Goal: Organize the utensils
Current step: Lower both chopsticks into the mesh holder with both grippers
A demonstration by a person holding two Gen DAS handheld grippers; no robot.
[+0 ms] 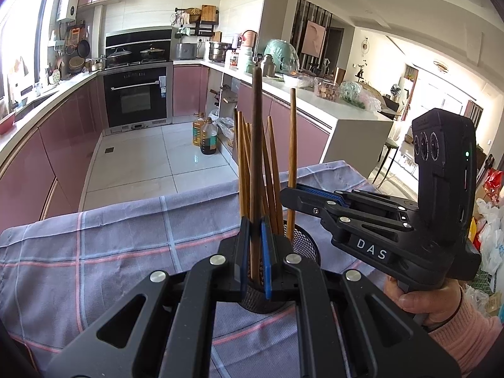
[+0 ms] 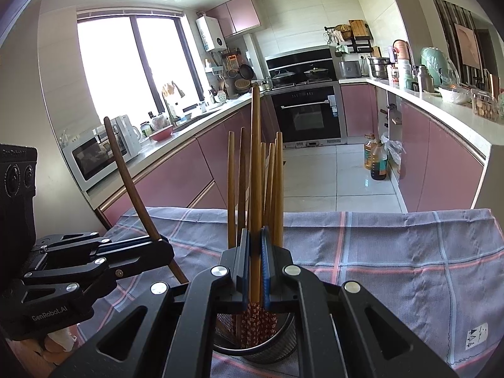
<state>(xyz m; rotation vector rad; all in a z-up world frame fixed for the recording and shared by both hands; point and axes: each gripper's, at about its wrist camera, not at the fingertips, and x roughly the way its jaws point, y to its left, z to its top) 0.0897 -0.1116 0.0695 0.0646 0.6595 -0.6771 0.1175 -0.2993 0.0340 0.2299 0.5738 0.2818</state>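
Chopsticks (image 2: pixel 255 189), one clamped upright in each claw, directly above mesh holder (image 2: pixel 255 343). Long axes vertical, tips down toward its mouth. Holder near cloth's (image 2: pixel 393 252) front edge.

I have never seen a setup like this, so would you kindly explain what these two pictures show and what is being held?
No robot here: a person holds a pair of hand tongs in each hand, each with a camera looking along its fingers. One picture is from the left tongs, the other from the right tongs; each also shows the other from the side. Both are shut on one chopstick each, a dark chopstick on the left and a lighter chopstick on the right. Below stands a mesh holder full of chopsticks, on a checked cloth.
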